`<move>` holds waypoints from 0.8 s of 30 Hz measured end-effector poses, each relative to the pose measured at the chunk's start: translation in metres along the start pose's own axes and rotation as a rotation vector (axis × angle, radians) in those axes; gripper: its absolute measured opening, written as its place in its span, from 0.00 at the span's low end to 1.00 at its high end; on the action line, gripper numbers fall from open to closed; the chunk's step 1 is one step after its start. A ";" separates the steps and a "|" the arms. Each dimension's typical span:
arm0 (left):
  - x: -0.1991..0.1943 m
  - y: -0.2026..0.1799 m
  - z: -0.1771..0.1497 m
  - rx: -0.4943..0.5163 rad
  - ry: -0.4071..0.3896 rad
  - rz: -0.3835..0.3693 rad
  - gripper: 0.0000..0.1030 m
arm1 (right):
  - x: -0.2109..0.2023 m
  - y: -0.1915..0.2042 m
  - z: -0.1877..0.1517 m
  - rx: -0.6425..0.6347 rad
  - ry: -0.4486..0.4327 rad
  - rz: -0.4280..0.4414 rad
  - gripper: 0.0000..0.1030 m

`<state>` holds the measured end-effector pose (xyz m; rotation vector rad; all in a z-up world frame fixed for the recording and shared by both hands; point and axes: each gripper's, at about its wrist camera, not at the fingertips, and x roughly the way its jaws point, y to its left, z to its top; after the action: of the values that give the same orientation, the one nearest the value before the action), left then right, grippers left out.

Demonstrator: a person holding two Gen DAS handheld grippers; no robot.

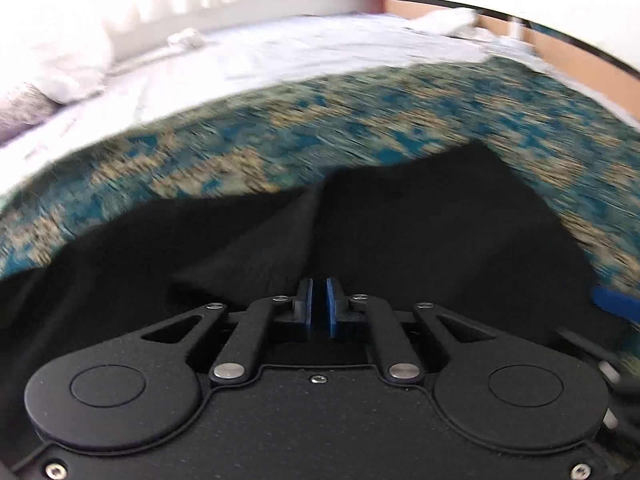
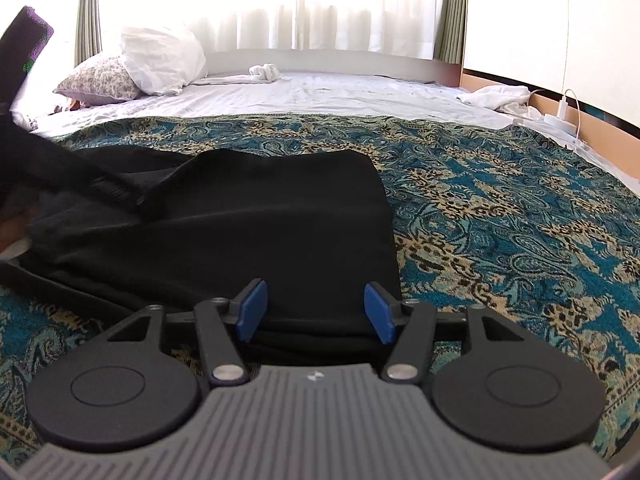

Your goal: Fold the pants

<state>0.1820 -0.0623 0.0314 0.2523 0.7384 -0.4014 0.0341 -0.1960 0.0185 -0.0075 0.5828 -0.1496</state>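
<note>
Black pants [image 2: 260,224] lie on a blue and tan patterned bedspread [image 2: 500,216]. In the right wrist view my right gripper [image 2: 316,312] is open, its blue pads either side of the pants' near edge, low over the cloth. In the left wrist view my left gripper [image 1: 319,304] is shut on a fold of the black pants [image 1: 360,220], which rises in a ridge ahead of the blue pads. The left view is motion-blurred. A blue part of the right gripper [image 1: 616,302] shows at the right edge.
The bedspread [image 1: 360,120] covers the near part of a bed with a white sheet [image 2: 320,92]. Pillows [image 2: 160,56] lie at the far left, crumpled white cloth [image 2: 496,96] at the far right. A charger and cable [image 2: 568,108] sit by the right wall.
</note>
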 end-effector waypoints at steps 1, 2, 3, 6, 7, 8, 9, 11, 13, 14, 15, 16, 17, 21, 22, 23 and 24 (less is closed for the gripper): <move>0.008 0.003 0.006 -0.010 -0.005 0.050 0.10 | 0.000 0.001 0.000 -0.001 -0.001 -0.002 0.68; 0.015 0.008 0.013 -0.027 -0.009 0.110 0.11 | 0.001 0.001 0.000 -0.002 -0.001 -0.003 0.68; 0.021 0.015 0.019 -0.051 -0.010 0.155 0.12 | 0.001 0.001 -0.001 -0.002 -0.001 -0.003 0.69; 0.031 0.046 0.036 -0.146 -0.012 0.252 0.14 | 0.001 0.001 -0.001 0.003 -0.002 0.000 0.69; 0.030 0.057 0.039 -0.172 -0.017 0.280 0.15 | 0.001 0.000 -0.001 0.005 -0.003 0.001 0.69; 0.027 0.069 0.041 -0.197 -0.026 0.311 0.17 | 0.001 0.000 -0.001 0.007 -0.004 0.002 0.69; 0.022 0.078 0.041 -0.213 -0.030 0.326 0.19 | 0.001 0.000 -0.002 0.008 -0.005 0.003 0.69; 0.005 0.095 0.036 -0.249 -0.032 0.323 0.30 | 0.002 -0.001 -0.002 0.009 -0.008 0.004 0.69; -0.013 0.103 0.022 -0.301 -0.013 0.252 0.40 | 0.002 -0.001 -0.003 0.009 -0.011 0.004 0.70; -0.024 0.106 0.011 -0.334 0.003 0.181 0.40 | 0.003 -0.001 -0.003 0.009 -0.012 0.004 0.70; -0.033 0.107 0.001 -0.360 0.019 0.123 0.42 | 0.003 -0.001 -0.003 0.009 -0.012 0.004 0.70; -0.041 0.106 -0.009 -0.391 0.036 0.075 0.44 | 0.002 -0.001 -0.003 0.009 -0.012 0.003 0.70; -0.048 0.105 -0.021 -0.426 0.052 0.031 0.50 | 0.002 -0.001 -0.003 0.007 -0.012 0.002 0.70; -0.067 0.084 -0.062 -0.480 0.032 -0.058 0.56 | 0.002 0.002 -0.003 0.000 -0.015 -0.009 0.71; -0.068 0.076 -0.070 -0.460 0.000 -0.052 0.58 | 0.002 0.002 -0.004 -0.002 -0.017 -0.011 0.71; -0.068 0.067 -0.076 -0.427 -0.011 -0.019 0.61 | 0.002 0.003 -0.004 -0.003 -0.018 -0.013 0.71; -0.068 0.060 -0.079 -0.398 -0.014 0.020 0.61 | 0.001 0.003 -0.004 -0.005 -0.020 -0.015 0.71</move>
<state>0.1155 0.0378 0.0269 -0.1178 0.7846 -0.2301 0.0335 -0.1926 0.0141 -0.0177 0.5637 -0.1623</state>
